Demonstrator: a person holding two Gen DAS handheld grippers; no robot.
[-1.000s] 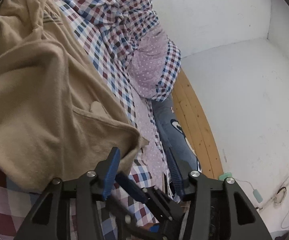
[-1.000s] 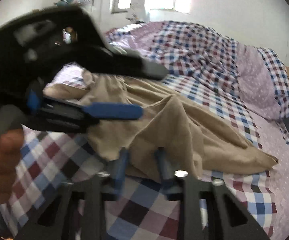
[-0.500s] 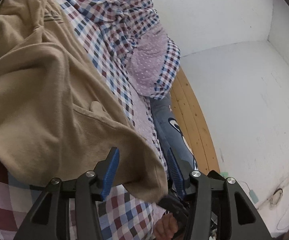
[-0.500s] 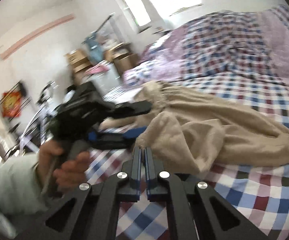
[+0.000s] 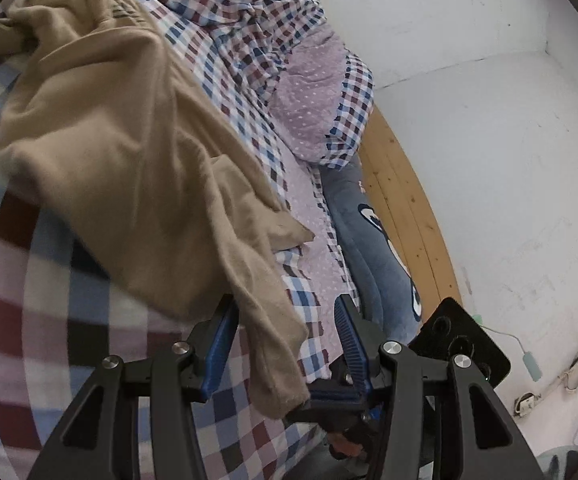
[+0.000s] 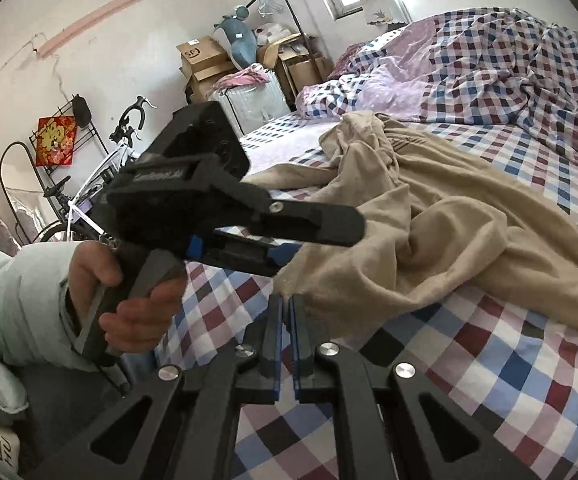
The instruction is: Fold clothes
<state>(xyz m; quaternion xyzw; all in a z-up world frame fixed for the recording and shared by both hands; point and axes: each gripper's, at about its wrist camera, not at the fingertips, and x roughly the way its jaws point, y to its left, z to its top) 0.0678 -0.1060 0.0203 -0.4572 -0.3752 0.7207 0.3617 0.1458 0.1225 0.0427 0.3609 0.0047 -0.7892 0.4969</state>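
Left wrist view: left tool released, ribbed blue pads spread wide, a corner of the tan garment hanging between them without being pinched. Garment is soft knit, heavily creased, sprawled over the checked bed sheet. Its lowest corner goes into the right tool, seen here from the side below. Lilac dotted pillow with checked border lies further up the bed, grey-blue plush cushion along the curved wooden bed frame. Right wrist view: right tool clenched on the garment hem, blue pads nearly touching, fabric bunched at the tips. Left tool held just beside by a hand in a pale sleeve. Rumpled checked duvet behind.
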